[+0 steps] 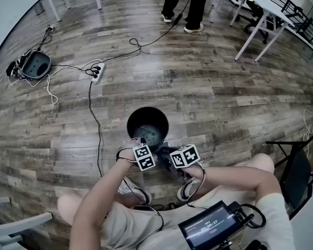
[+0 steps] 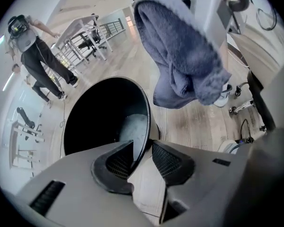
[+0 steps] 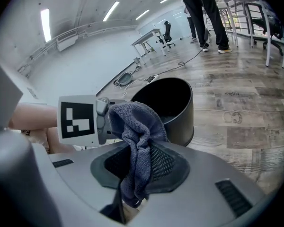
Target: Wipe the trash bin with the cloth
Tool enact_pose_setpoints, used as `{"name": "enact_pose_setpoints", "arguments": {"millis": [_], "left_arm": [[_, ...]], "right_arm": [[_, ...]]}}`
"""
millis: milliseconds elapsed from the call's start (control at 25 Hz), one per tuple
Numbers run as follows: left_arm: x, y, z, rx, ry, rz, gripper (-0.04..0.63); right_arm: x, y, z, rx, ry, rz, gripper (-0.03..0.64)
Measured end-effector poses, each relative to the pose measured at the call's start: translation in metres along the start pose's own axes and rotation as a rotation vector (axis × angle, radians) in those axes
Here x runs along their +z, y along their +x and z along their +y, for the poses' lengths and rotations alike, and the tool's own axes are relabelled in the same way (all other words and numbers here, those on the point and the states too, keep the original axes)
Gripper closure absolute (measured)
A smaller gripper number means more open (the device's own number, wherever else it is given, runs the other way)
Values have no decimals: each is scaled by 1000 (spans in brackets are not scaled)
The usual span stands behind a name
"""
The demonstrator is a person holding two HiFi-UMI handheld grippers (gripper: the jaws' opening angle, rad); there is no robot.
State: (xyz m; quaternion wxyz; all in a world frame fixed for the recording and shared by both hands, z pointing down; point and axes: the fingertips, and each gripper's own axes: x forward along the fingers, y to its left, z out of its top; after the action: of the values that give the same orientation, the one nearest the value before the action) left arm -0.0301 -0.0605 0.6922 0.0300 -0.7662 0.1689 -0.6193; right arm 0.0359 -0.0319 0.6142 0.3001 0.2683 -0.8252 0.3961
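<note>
A round black trash bin (image 1: 147,126) stands on the wood floor right in front of the seated person. My left gripper (image 2: 141,159) is shut on the bin's near rim (image 2: 146,126), one jaw inside the bin and one outside. My right gripper (image 3: 135,167) is shut on a bunched blue-grey cloth (image 3: 137,136), which stands up between the jaws. In the left gripper view the cloth (image 2: 184,56) hangs just above and right of the bin. In the head view both grippers (image 1: 144,157) (image 1: 183,157) sit side by side at the bin's near edge. The bin (image 3: 168,108) is empty.
A power strip (image 1: 97,73) and cables run across the floor to the left. A dark case (image 1: 35,64) lies at far left. A person's legs (image 1: 188,7) stand at the back, white tables (image 1: 263,14) beyond. A chair (image 1: 297,165) is at the right.
</note>
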Motion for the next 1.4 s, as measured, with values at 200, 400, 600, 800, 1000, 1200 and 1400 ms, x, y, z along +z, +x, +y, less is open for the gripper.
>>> {"name": "enact_pose_setpoints", "arguments": {"millis": [200, 400, 600, 800, 1000, 1200, 1400], "left_arm": [[7, -1, -1, 6, -31, -16, 465], [12, -4, -4, 3, -9, -48, 474], [13, -4, -9, 12, 26, -71, 479], [13, -5, -8, -9, 38, -82, 489], [12, -5, -8, -7, 58, -86, 494], [11, -5, -8, -2, 65, -89, 494], [12, -6, -7, 0, 70, -89, 495]], "right_arm": [[-6, 19, -11, -24, -39, 40, 537], [-7, 44, -24, -41, -59, 66, 537], [-9, 64, -31, -52, -36, 66, 537], [-13, 80, -37, -49, -21, 79, 537], [-26, 98, -48, -45, 6, 87, 537], [-42, 122, -61, -57, 10, 92, 537], [-56, 143, -75, -79, 17, 90, 537]]}}
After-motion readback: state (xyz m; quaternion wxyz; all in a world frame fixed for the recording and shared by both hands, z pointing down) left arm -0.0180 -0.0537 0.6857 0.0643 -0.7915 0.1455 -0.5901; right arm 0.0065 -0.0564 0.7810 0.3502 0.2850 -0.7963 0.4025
